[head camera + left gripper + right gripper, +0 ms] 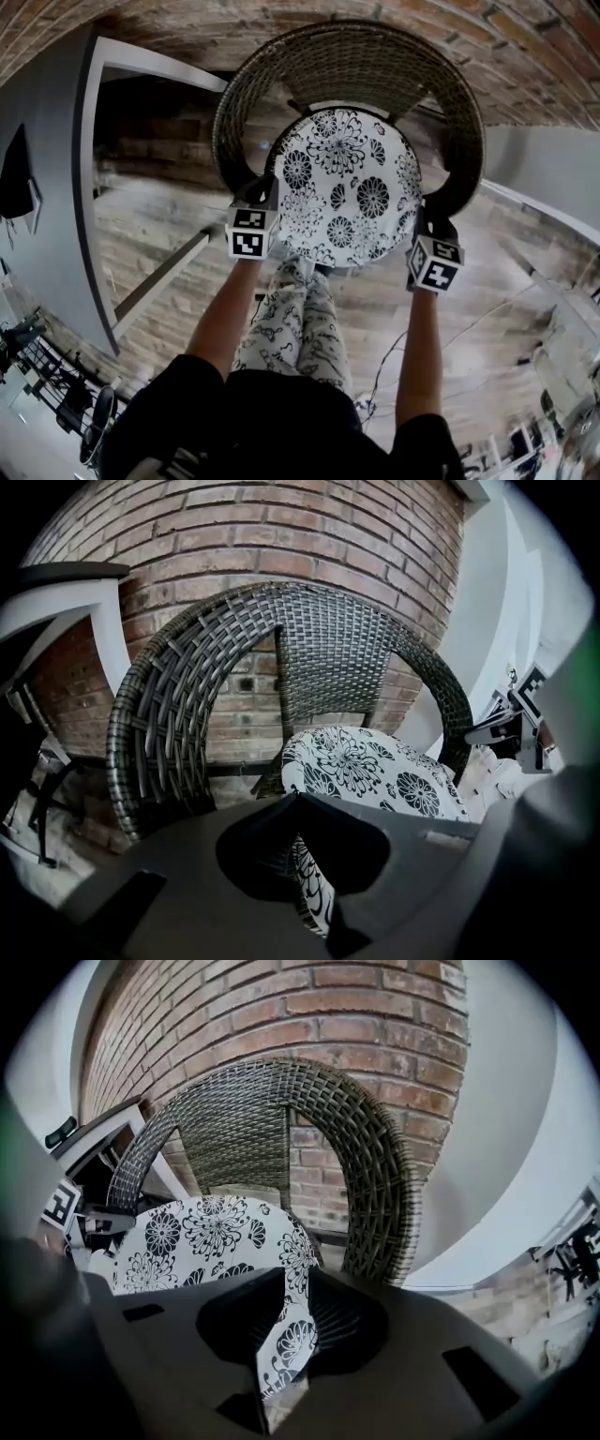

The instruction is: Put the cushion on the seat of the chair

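Cushion [347,187] held flat over wicker chair [281,84].
Left hand-held gripper [261,195] pinches its left rim, right hand-held gripper [427,223] its right rim; gripping opposite edges keeps it level for the seat. Whether it touches down, cannot tell.

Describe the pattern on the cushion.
The cushion is white with black flower prints. It shows best in the head view.

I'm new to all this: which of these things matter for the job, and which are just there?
In the job: cushion, wicker chair, left gripper and right gripper, both shut on the cushion's edges.
Just there: brick wall, wooden floor.
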`<state>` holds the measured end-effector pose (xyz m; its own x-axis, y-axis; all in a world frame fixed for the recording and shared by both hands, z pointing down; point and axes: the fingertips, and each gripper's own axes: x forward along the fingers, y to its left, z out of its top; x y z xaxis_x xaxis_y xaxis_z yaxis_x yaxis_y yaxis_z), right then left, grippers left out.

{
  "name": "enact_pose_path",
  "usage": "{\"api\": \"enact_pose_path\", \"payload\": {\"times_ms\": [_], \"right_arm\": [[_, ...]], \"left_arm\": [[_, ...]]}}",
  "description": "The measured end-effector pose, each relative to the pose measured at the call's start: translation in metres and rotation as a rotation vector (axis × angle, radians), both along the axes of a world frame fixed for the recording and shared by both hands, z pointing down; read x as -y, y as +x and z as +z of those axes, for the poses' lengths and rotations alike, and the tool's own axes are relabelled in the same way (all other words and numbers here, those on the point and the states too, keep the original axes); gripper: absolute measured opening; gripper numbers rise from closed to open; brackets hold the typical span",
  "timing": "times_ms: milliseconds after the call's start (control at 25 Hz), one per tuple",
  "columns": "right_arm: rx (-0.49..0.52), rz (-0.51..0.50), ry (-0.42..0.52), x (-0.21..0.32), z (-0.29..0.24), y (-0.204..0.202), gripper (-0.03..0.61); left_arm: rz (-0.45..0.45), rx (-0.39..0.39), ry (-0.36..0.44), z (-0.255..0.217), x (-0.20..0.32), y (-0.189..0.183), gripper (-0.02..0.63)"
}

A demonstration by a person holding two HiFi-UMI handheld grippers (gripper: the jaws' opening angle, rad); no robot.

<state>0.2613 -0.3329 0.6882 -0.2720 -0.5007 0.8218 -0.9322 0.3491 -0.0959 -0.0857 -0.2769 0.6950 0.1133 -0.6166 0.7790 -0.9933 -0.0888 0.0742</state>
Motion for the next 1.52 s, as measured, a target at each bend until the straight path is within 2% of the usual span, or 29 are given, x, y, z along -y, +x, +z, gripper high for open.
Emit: {"api": "enact_pose_path", "payload": {"times_ms": [440,600,1000,1200,1320,1520], "right_arm": [[0.059,0.063,0.028,-0.013,-0.020,0.006,0.080],[0.072,0.072,0.039,-0.017,-0.028,0.009,0.080],[0.104,0.104,0.088,-0.023,-0.050,0.014,0.066],[0.130,0.133,0.134,-0.029,-0.066,0.017,0.025],[0.151,0.153,0.167,-0.033,-0.080,0.017,0.001],[0.193,0.188,0.219,-0.044,-0.109,0.018,0.000]], "left_arm": [[0.005,0.072,0.020,-0.011,-0.005,-0.005,0.006],[0.014,0.079,0.021,-0.012,-0.006,-0.005,0.065],[-0.007,0.041,0.113,-0.047,-0.002,0.002,0.067],[-0.020,-0.011,0.163,-0.072,-0.004,0.014,0.050],[-0.015,-0.040,0.200,-0.089,-0.005,0.019,0.008],[-0.002,-0.108,0.234,-0.120,-0.015,0.029,0.003]]}}
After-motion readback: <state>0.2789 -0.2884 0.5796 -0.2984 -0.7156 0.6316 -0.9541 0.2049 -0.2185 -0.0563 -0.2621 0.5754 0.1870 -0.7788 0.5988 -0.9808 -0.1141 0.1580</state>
